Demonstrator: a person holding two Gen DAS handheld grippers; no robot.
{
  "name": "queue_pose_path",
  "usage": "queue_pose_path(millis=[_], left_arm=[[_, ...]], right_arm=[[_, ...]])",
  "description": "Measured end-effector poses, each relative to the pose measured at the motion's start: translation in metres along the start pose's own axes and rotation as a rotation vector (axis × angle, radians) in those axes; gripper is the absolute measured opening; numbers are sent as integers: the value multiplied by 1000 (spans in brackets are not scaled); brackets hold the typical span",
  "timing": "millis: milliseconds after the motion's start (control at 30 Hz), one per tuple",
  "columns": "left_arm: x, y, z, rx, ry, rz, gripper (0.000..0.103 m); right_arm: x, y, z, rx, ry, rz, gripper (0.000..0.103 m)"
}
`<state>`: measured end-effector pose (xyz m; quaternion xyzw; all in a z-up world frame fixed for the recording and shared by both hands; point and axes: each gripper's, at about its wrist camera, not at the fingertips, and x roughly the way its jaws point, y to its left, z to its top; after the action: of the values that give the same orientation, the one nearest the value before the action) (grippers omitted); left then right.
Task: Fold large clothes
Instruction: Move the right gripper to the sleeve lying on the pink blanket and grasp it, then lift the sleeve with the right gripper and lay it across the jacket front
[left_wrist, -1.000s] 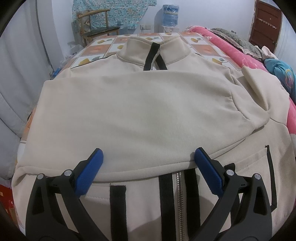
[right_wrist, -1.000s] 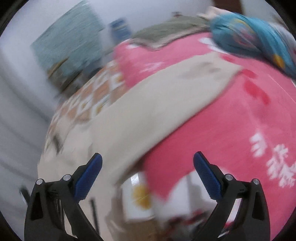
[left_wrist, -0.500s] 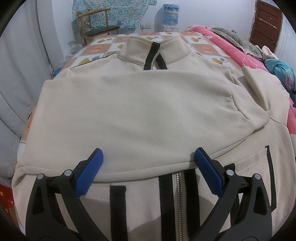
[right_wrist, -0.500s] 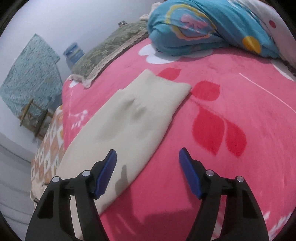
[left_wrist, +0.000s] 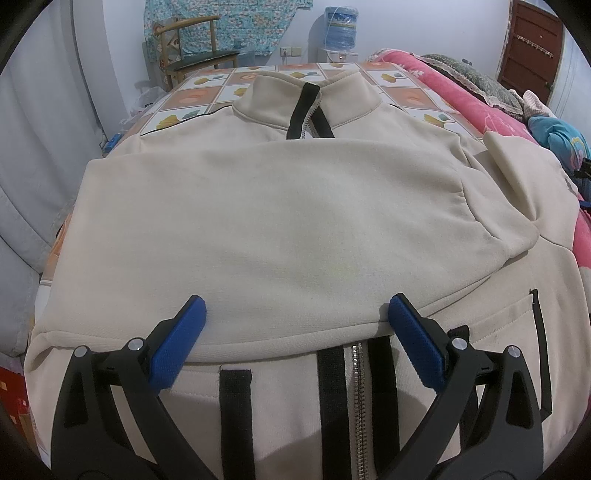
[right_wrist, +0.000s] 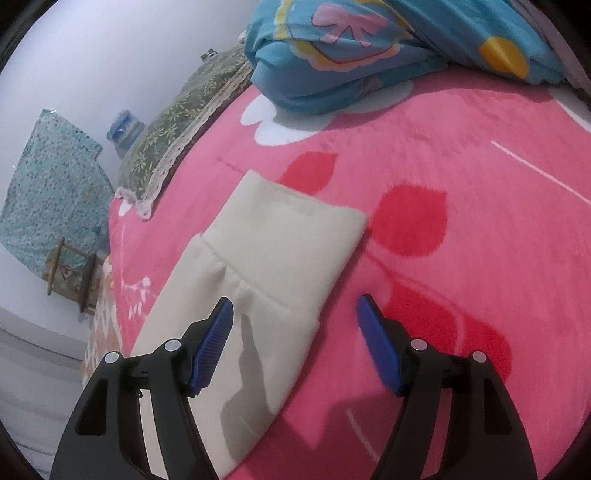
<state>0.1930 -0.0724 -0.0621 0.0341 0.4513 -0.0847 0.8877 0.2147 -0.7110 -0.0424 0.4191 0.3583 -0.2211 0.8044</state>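
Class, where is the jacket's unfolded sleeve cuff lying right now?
In the right wrist view, the sleeve cuff lies flat on the pink blanket, just ahead of the right gripper.

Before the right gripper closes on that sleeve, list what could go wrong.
1. The right gripper straddles only the sleeve's near edge, pads apart and not touching; closing here may catch one layer, or the pink blanket under it.
2. The left gripper hangs open over the folded-over sleeve, pinning nothing, so a pull from the right could drag the jacket askew.
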Motion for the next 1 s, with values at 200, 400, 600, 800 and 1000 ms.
queue_pose_path(millis=[200, 400, 600, 800, 1000], left_arm=[[0, 0, 0, 1, 1, 0, 96], [0, 0, 0, 1, -1, 0, 96], [0, 0, 0, 3, -4, -2, 96], [-1, 0, 0, 9, -4, -7, 96], [-16, 12, 3, -18, -14, -49, 96]], right_arm=[[4, 7, 4, -21, -15, -56, 65], [0, 10, 1, -26, -37, -98, 44], [-9, 19, -3, -33, -56, -83, 20], [-47, 33, -7, -54, -113, -4, 16], [-103, 68, -15, -135, -172, 116, 15]])
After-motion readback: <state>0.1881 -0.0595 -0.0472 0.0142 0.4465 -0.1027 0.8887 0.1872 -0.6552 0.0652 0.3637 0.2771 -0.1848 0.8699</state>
